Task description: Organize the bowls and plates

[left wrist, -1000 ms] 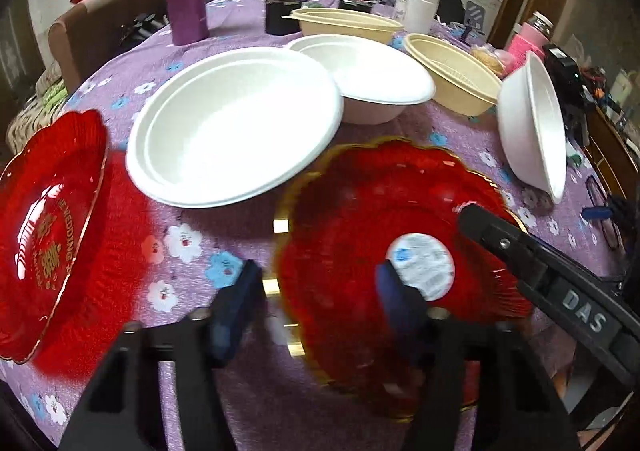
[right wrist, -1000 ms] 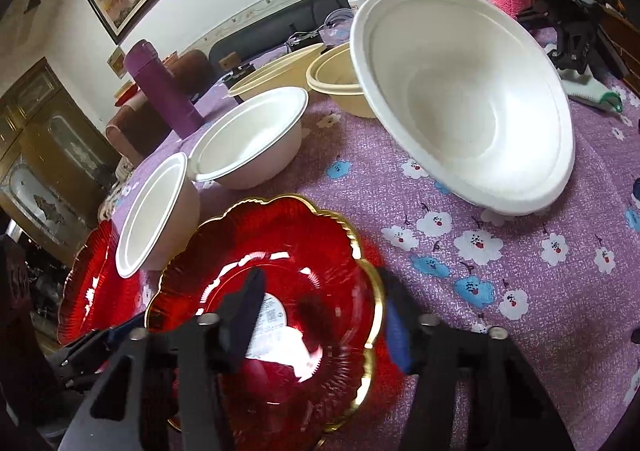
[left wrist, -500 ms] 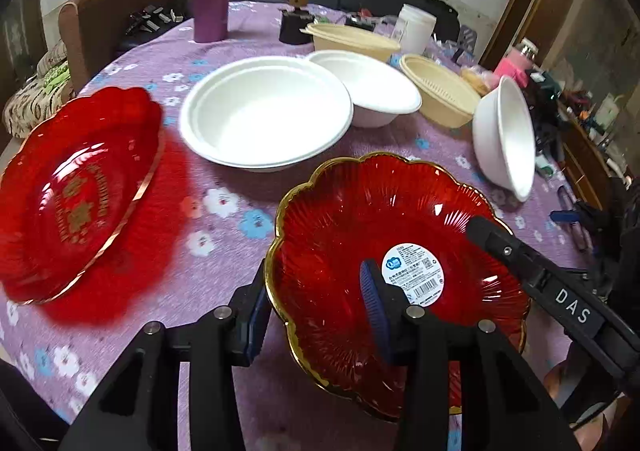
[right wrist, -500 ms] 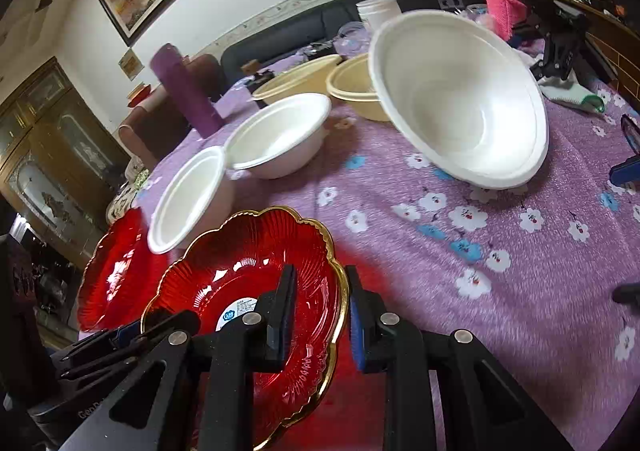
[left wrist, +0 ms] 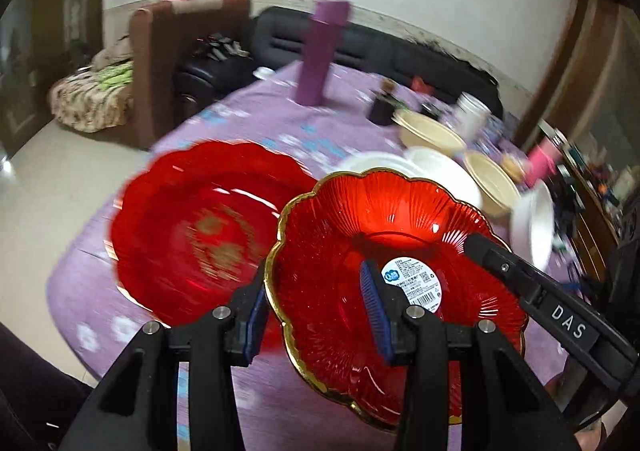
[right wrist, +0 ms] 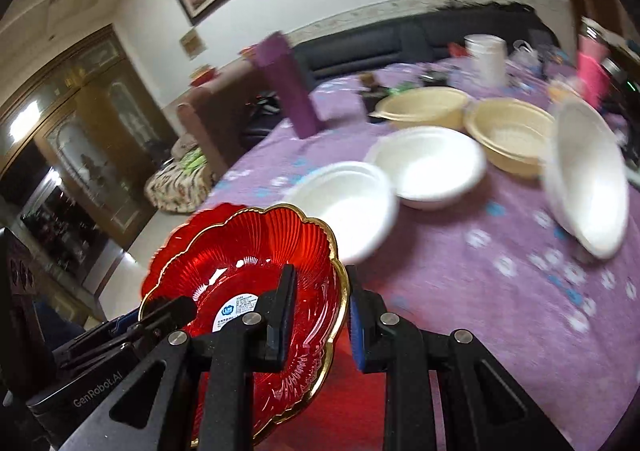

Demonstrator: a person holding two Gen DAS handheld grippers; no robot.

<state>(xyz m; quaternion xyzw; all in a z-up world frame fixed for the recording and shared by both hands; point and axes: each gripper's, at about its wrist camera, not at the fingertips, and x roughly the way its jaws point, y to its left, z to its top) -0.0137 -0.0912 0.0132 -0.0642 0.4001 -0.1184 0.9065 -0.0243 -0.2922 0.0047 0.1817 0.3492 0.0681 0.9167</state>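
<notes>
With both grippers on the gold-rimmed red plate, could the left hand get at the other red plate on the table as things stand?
Probably not yet. The left gripper is clamped on the gold-rimmed red plate, as is the right gripper. The other red plate lies close by, uncovered, but the held plate must be released first.

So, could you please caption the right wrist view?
Both grippers hold the red plate above the purple table.

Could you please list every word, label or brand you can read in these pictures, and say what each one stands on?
"DAS": white letters on the right gripper.
"GenRobot.AI": on the left gripper.
Round white sticker inside the gold-rimmed red plate: barcode and fine print, too small to read.
Gold lettering on the other red plate: blurred, unreadable.
</notes>
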